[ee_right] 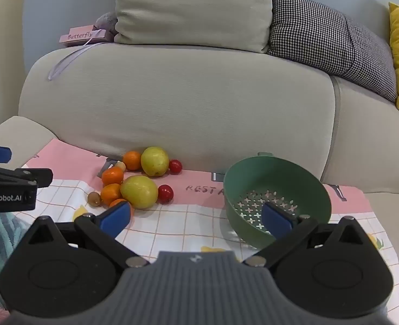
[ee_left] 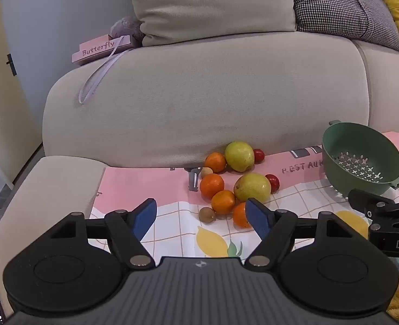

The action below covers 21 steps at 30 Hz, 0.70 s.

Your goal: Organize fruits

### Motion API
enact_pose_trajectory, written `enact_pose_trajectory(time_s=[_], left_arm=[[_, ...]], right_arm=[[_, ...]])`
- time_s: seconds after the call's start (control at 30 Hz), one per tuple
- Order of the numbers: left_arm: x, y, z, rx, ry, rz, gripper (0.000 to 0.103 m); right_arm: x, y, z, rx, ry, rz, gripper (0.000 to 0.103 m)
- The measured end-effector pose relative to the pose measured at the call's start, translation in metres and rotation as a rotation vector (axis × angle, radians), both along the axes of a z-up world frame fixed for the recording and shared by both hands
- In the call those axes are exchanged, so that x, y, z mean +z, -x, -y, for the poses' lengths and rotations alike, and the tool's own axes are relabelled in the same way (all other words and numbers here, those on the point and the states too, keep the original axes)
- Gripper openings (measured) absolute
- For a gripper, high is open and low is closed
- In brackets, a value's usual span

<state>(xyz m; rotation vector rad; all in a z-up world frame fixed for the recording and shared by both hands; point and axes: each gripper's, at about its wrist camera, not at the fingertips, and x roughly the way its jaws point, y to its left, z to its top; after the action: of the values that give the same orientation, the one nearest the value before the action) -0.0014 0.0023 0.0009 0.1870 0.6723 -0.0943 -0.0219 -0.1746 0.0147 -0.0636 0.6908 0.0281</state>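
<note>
Fruit (ee_left: pixel 226 184) lies just ahead of the left claw (ee_left: pixel 200 218); both claws gape empty; right claw (ee_right: pixel 196 216) faces colander (ee_right: pixel 276 200); approach low, squeezing gently.

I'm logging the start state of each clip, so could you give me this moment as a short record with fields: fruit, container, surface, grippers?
fruit: loose cluster on the cloth, none in the colander; two yellow-green pears, four oranges, two red tomatoes, two small brown fruits
container: green colander, holds no fruit, to the right of the cluster
surface: pink and checked cloth on the sofa seat
left gripper: open, holding nothing, pointed at the cluster
right gripper: open, holding nothing, near the colander
</note>
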Motion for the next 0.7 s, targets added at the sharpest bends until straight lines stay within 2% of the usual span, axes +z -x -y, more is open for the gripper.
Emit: enact_pose_trajectory(time_s=[0.07, 0.1, 0.17, 0.3, 0.7], left_arm=[[-0.004, -0.006, -0.006, 0.003, 0.025, -0.021, 0.087], [-0.004, -0.002, 0.000, 0.004, -0.008, -0.007, 0.087], [-0.003, 0.000, 0.005, 0.006, -0.024, -0.001, 0.086], [-0.003, -0.001, 0.001, 0.006, -0.001, -0.020, 0.085], [-0.002, -0.001, 0.000, 0.008, -0.004, -0.020, 0.085]], right_arm=[[0.001, 0.000, 0.001, -0.005, -0.021, -0.003, 0.099], [-0.002, -0.001, 0.001, -0.002, -0.020, -0.002, 0.099], [-0.003, -0.001, 0.002, -0.002, -0.018, 0.000, 0.099], [-0.005, -0.002, 0.005, -0.001, -0.016, -0.002, 0.099], [-0.003, 0.001, 0.000, -0.017, 0.003, -0.008, 0.099]])
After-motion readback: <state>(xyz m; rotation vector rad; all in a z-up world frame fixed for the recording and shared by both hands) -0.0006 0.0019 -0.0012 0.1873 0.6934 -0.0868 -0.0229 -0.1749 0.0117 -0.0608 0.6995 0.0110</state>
